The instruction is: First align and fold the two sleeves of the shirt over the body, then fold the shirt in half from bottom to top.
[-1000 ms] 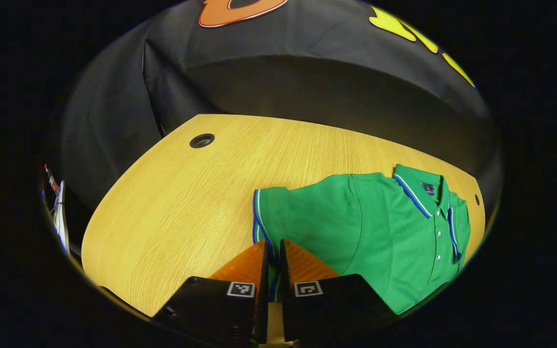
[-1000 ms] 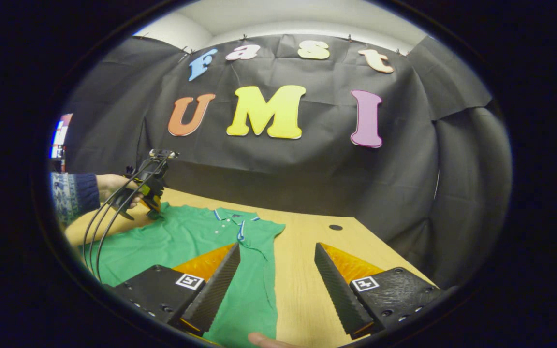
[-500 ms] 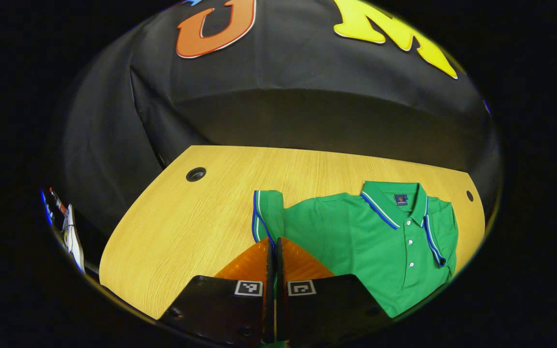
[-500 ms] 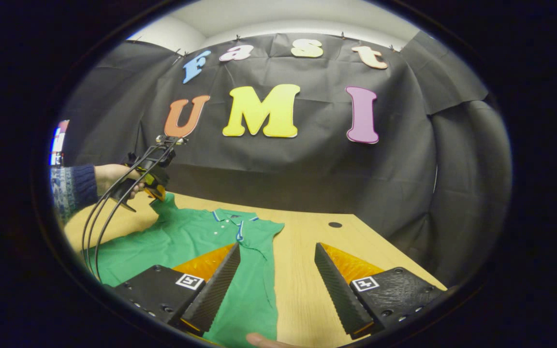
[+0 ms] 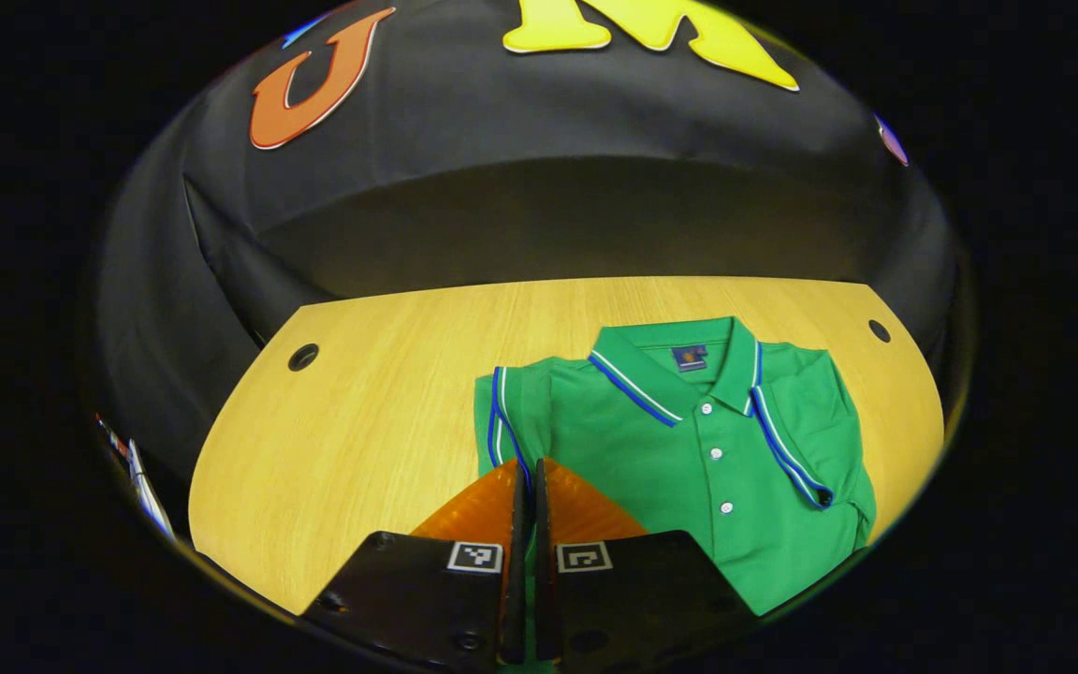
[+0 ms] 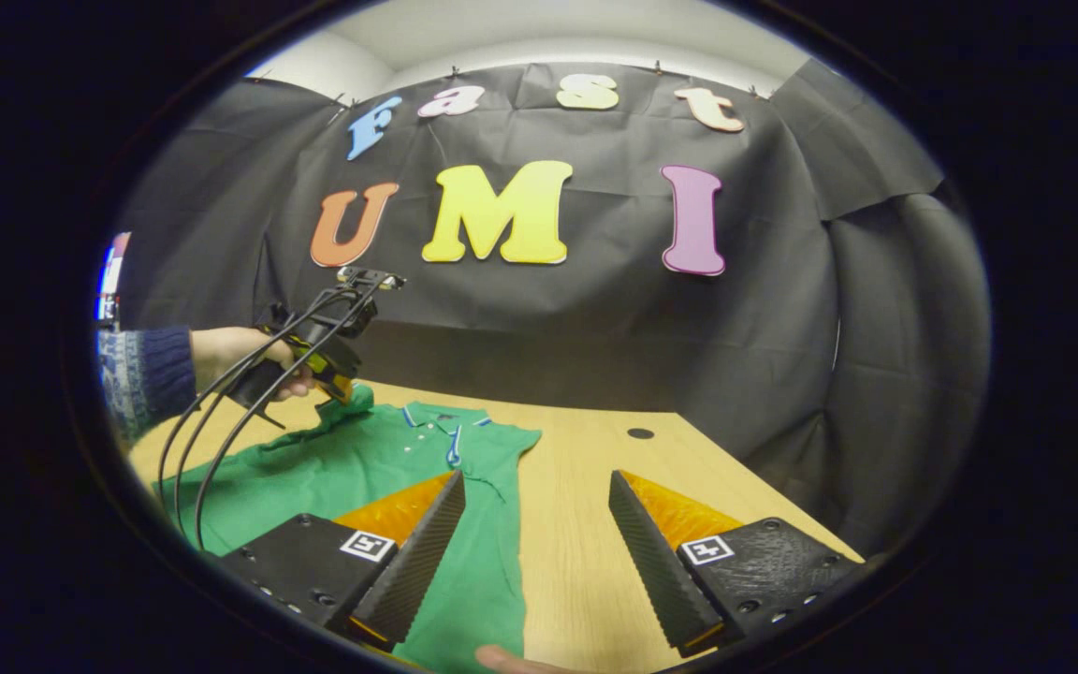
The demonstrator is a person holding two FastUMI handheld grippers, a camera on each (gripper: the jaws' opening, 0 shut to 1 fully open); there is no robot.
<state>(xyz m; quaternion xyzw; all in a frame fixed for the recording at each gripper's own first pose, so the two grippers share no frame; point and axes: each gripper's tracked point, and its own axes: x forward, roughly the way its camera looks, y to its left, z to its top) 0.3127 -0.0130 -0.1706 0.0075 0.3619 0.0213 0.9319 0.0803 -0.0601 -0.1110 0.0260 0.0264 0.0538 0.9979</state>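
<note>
Pinching the sleeve [image 5: 506, 426] cuff w/ jaws closed, the left gripper [image 5: 528, 487] holds it raised just left of the shirt [image 5: 689, 468] body, which lies to its right on the table [image 5: 361, 412], collar far; right gripper [image 6: 535, 524] hangs wide open, empty, beside the other folded side.

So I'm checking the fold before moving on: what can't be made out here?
- Left gripper view: the shirt's hem is cut off by the edge, and the left gripper covers the pinched sleeve edge.
- Right gripper view: the right gripper hides the shirt's lower part.
</note>
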